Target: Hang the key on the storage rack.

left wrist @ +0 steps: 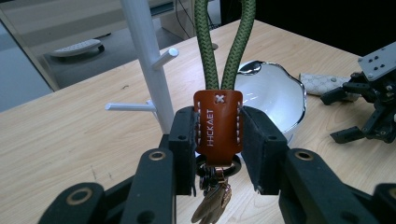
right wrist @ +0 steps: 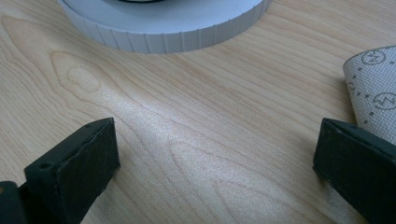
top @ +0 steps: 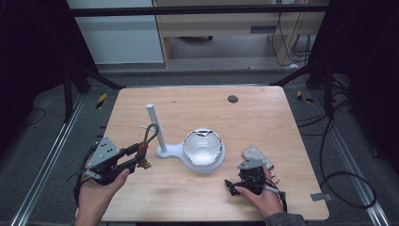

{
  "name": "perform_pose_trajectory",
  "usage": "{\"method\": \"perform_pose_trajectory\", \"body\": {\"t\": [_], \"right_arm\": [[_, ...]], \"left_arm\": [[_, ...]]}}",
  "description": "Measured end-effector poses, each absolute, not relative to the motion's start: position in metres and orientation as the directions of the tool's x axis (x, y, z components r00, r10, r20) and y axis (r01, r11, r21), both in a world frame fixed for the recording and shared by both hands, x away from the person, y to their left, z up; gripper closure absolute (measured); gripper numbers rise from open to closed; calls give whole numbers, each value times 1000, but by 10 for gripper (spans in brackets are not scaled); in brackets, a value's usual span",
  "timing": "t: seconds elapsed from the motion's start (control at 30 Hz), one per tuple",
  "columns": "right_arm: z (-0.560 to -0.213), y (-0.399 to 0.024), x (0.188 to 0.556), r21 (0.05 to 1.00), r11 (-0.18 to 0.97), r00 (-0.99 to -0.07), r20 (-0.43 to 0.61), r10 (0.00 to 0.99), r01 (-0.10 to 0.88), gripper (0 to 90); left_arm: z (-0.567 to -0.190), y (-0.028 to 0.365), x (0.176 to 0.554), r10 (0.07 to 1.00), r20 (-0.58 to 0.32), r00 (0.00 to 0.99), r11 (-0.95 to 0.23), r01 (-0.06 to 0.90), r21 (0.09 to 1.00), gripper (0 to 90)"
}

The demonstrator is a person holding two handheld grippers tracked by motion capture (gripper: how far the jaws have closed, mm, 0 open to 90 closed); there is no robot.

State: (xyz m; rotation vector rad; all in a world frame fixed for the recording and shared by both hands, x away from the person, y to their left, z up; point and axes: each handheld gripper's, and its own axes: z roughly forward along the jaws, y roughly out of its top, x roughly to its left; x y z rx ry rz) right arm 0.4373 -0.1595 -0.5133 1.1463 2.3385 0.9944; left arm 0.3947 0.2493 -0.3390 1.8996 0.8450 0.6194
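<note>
Clamping a stitched leather tab (left wrist: 218, 122) (braided green cord loop above), the left gripper (left wrist: 218, 154); right gripper (right wrist: 215, 163) gapes, seemingly empty.

Left hand (top: 96, 190): enters from the bottom edge of the high view, wrapped around the handle of its tool.
Left gripper (left wrist: 217, 140): raised off the surface and angled forward, jaws clamped on either side of what it holds.
Right hand (top: 261, 195): low at the near right, fingers over the tool body.
Right gripper (right wrist: 215, 158): jaws spread wide apart, close above the surface, nothing between them.
</note>
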Motion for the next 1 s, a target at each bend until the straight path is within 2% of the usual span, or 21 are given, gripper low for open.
{"method": "perform_pose_trajectory", "body": {"t": [1.0], "right_arm": [[-513,-160,437,723,427,-611,-8,791,544,3]], "left_arm": [[-371,248,439,823,35,568,-315,403,859,657]]}}
